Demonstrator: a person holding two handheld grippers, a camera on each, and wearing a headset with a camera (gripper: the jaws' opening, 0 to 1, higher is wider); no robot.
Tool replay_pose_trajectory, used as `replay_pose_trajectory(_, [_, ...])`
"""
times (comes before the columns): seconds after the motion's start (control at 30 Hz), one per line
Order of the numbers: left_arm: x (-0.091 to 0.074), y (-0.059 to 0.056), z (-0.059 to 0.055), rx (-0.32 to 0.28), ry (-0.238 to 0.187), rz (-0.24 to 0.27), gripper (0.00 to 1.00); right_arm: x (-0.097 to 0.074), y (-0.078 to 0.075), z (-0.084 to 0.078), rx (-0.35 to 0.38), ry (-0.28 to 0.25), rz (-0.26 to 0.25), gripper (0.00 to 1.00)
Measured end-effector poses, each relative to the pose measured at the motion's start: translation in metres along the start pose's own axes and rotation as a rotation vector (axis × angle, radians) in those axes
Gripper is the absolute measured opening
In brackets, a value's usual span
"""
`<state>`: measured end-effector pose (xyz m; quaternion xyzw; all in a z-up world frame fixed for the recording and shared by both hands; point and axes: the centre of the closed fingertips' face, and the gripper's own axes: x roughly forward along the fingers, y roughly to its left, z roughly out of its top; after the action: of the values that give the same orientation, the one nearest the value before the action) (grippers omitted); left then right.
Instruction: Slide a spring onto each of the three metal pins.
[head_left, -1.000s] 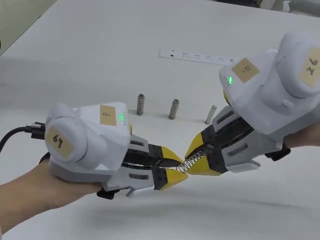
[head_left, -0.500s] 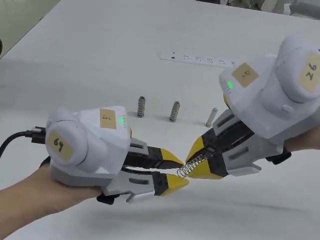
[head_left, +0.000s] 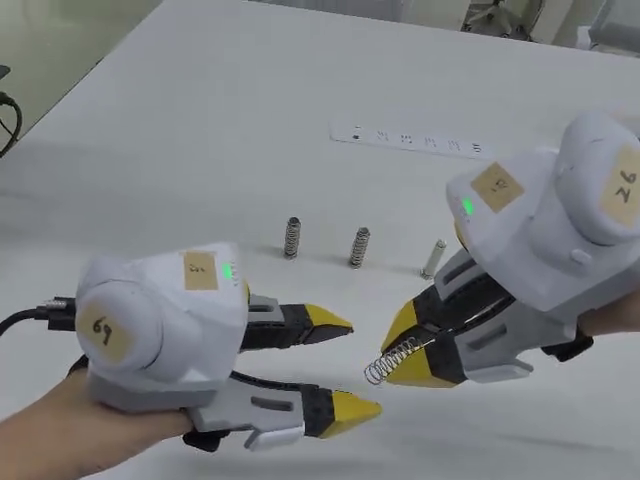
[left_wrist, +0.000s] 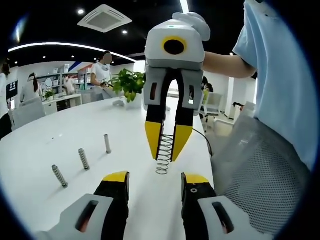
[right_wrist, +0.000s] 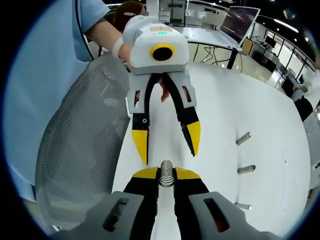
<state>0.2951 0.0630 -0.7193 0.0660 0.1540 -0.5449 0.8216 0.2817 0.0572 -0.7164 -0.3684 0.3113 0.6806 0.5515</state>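
Three pins stand in a row on the white table. The left pin (head_left: 292, 237) and the middle pin (head_left: 360, 247) each carry a spring; the right pin (head_left: 433, 258) is bare. My right gripper (head_left: 400, 353) is shut on a loose spring (head_left: 392, 361), which sticks out past its yellow tips, above the table in front of the pins. The right gripper view shows the spring (right_wrist: 166, 173) end-on between its jaws. My left gripper (head_left: 356, 365) is wide open, facing the right one, a little apart from the spring (left_wrist: 164, 152). The bare pin (left_wrist: 107, 143) is farthest in the left gripper view.
A white power strip (head_left: 410, 140) lies on the table beyond the pins. The white table (head_left: 200, 120) stretches bare to the left and far side. A mesh chair back (right_wrist: 80, 165) and a person's blue sleeve are near the table edge.
My left gripper opened, let go of the spring's end and drew back to the left. The right gripper kept hold of the spring. The head camera shifted a little.
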Motion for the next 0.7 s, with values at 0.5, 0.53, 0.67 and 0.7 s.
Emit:
replay_pose_trajectory(0.5, [-0.024,0.025,-0.017,-0.099,0.018,0.170,0.72,-0.009,-0.015,-0.006,0.010,-0.003,-0.035,0.08])
replay_pose_trajectory(0.53, [-0.026,0.027,-0.018,-0.099,0.019,0.182,0.74,-0.010,-0.016,-0.008,0.012,0.001,-0.034,0.08])
replay_pose_trajectory(0.67, [-0.031,0.037,-0.022,-0.109,0.022,0.231,0.88,-0.011,-0.018,-0.013,0.019,0.012,-0.033,0.08])
replay_pose_trajectory(0.7, [-0.032,0.039,-0.023,-0.110,0.026,0.241,0.92,-0.011,-0.019,-0.014,0.021,0.014,-0.033,0.08])
